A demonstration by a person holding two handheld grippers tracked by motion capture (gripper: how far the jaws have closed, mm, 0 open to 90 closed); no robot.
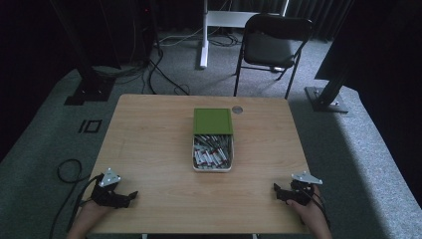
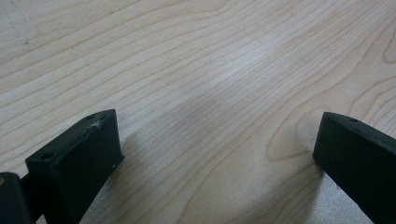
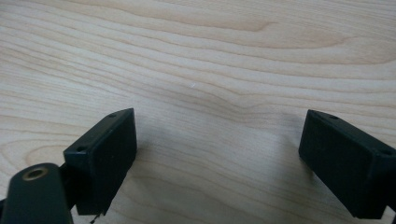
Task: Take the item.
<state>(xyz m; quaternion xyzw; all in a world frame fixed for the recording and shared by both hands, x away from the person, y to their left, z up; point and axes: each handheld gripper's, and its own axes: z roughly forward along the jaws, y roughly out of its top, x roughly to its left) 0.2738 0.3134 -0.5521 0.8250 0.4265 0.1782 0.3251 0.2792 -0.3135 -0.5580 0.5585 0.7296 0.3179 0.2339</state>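
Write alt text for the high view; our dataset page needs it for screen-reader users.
A white box of small tubes sits mid-table, its green lid slid halfway back. The left gripper and right gripper rest open at the wooden table's near corners; a black chair stands beyond.

A white tray [image 1: 195, 167] packed with small tubes [image 1: 211, 152] sits mid-bench, its green lid [image 1: 213, 121] slid toward the far edge.
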